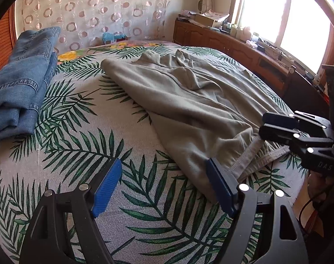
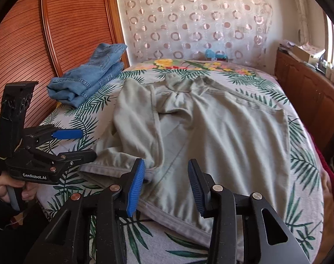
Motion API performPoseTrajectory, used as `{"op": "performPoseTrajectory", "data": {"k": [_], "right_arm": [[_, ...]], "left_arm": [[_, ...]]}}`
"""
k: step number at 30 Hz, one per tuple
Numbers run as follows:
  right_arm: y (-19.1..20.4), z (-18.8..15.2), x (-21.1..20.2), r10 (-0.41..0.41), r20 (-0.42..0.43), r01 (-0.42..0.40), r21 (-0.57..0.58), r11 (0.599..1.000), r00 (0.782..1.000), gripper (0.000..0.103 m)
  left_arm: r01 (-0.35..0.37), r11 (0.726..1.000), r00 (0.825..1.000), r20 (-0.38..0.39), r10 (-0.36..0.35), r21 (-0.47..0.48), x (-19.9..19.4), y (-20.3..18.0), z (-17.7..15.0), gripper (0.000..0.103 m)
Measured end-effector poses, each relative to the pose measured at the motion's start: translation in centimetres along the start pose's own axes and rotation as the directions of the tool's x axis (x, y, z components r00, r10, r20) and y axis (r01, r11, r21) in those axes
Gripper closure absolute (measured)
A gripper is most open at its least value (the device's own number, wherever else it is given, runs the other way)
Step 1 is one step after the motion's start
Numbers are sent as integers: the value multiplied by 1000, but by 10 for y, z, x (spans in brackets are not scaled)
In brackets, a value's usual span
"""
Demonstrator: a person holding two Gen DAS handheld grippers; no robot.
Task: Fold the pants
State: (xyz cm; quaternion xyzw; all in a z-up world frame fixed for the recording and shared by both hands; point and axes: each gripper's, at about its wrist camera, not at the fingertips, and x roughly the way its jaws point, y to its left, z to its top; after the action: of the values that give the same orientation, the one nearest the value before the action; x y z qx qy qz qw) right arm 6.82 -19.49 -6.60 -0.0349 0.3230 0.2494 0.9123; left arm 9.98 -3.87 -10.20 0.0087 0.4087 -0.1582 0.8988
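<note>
Between your left claw's (image 1: 164, 187) blue pads lies only bedspread: the jaws stand wide apart, empty, with the right-hand pad (image 1: 219, 187) just beside the near hem of the grey pants (image 1: 189, 96). Whether that pad touches the cloth you cannot tell from this view. Your right claw (image 2: 166, 184) hangs over the same near edge further along, its jaws partly apart with the pants' waistband running under the gap; the pads (image 2: 135, 187) do not press on the fabric, so nothing is held. From the right wrist view your left claw shows at the far left, pointing across at the hem, with your hand (image 2: 4, 187) wrapped round its handle.

The pants lie loosely spread and creased across the middle of the bed (image 1: 79, 132), one leg folded over toward the left side in the right wrist view, the far end bunched up near the flowered strip of the bedspread. The palm-leaf bedspread shows bare all around them.

A folded pair of blue jeans (image 1: 21, 88) rests well apart from the pants, at the far left corner of the bed against the slatted wooden headboard (image 2: 46, 44). A sheer curtain (image 2: 193, 22) with ring patterns hangs behind the bed. Along the right runs a wooden cabinet (image 1: 222, 41) cluttered with small things under a bright window (image 1: 277, 11).
</note>
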Motion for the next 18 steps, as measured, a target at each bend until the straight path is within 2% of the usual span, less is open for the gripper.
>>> {"op": "performPoseTrajectory", "data": {"k": [9, 12, 14, 18], "right_arm": [[5, 2, 27, 38, -60, -38, 13, 999, 997, 67], [6, 5, 28, 47, -50, -46, 12, 999, 998, 79], [7, 5, 26, 57, -41, -56, 8, 998, 998, 93], [12, 6, 18, 53, 6, -53, -21, 998, 999, 97]], "left_arm": [[8, 1000, 1000, 8, -8, -10, -2, 3, 0, 23], [7, 1000, 1000, 9, -7, -11, -2, 2, 0, 23], [10, 1000, 1000, 10, -9, -13, -2, 3, 0, 23], [4, 1000, 1000, 25, -4, -22, -6, 4, 1, 23]]}}
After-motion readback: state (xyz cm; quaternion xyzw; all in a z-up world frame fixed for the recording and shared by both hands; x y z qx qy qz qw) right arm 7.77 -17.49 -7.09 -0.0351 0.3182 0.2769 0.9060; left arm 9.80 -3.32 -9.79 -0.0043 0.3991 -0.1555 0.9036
